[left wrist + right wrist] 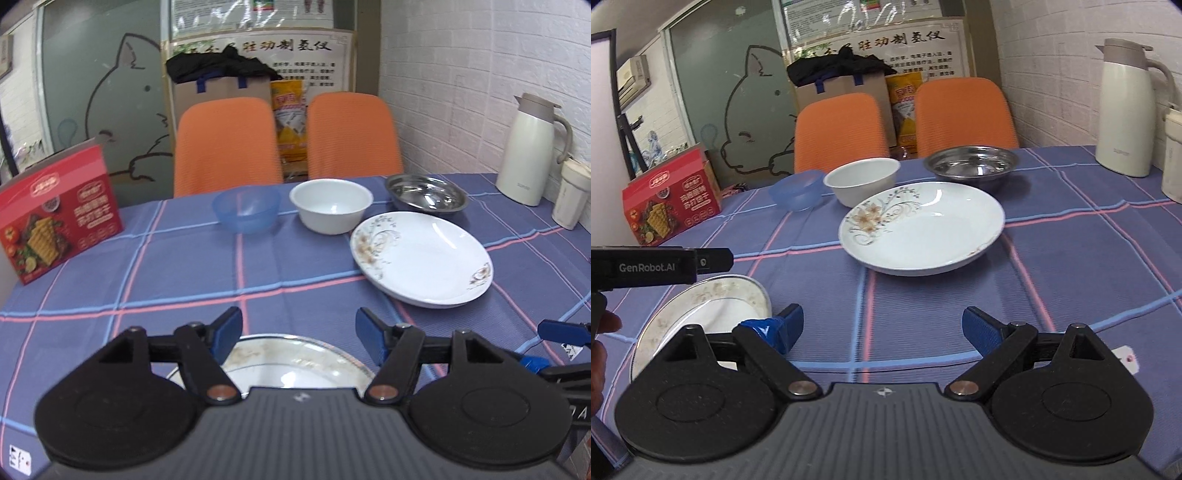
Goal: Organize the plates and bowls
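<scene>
A large white floral plate [423, 254] [923, 229] lies on the checked tablecloth. Behind it stand a blue plastic bowl [246, 208] [796, 192], a white bowl [331, 205] [862, 181] and a steel bowl [424, 192] [973, 162]. A smaller silver-rimmed plate [291, 365] [701, 314] lies near the front edge. My left gripper [299, 332] is open, hovering just above that small plate. My right gripper [882, 328] is open and empty over bare cloth, right of the small plate.
A red snack box [55, 218] [670, 201] stands at the left. A cream thermos jug [528, 151] [1126, 110] and a cup [572, 195] stand at the right by the wall. Two orange chairs [229, 144] sit behind the table.
</scene>
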### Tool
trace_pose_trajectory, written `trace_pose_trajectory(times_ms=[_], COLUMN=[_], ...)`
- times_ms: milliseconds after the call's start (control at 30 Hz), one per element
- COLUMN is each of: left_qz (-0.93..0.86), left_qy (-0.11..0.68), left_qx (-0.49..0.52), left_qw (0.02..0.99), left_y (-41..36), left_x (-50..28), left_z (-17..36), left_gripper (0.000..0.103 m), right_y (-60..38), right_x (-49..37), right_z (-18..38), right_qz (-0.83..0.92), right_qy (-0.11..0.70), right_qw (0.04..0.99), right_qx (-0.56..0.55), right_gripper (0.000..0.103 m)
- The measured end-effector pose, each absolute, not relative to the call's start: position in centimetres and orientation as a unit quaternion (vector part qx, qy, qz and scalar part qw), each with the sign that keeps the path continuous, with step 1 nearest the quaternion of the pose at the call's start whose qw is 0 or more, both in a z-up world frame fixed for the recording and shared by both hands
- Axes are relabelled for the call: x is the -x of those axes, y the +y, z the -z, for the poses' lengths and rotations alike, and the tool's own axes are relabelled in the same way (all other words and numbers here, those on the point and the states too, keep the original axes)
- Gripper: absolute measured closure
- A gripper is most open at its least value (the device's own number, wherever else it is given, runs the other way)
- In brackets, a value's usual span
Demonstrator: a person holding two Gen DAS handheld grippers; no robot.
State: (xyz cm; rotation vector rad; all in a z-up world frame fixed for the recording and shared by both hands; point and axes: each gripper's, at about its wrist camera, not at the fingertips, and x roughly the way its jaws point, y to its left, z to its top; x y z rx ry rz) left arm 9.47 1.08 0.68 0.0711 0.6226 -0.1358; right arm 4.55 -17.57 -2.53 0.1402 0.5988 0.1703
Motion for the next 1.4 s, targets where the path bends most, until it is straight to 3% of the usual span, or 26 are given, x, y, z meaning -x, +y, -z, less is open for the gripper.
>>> trace_pose_trajectory(times_ms=[633,1133,1400], left_qz=[0.054,0.117,0.1], left_qy=[0.344,0.449,0.452], left_qx=[-0.091,-0.036,-0.025], left_qw=[0.933,0.885,0.886], left_y=[-4.0,-5.5,-5.9], left_x=[-15.7,-26.0,-27.6], left_z=[-0.3,2.8,4.4], left_gripper=[0.034,0.034,0.034], right_y=[-24.6,-24.6,-23.5], right_x=[-11.4,-17.6,-20.1], right_z=[1.5,2.8,4.3], right_qz=[-0.066,-0.084,-0.089], right_qy=[0.278,0.322,0.355], right_qw=[0.955,0.942,0.93], right_qx=[-0.075,-0.04,-0.03], right_gripper=[0.022,0.022,0.022])
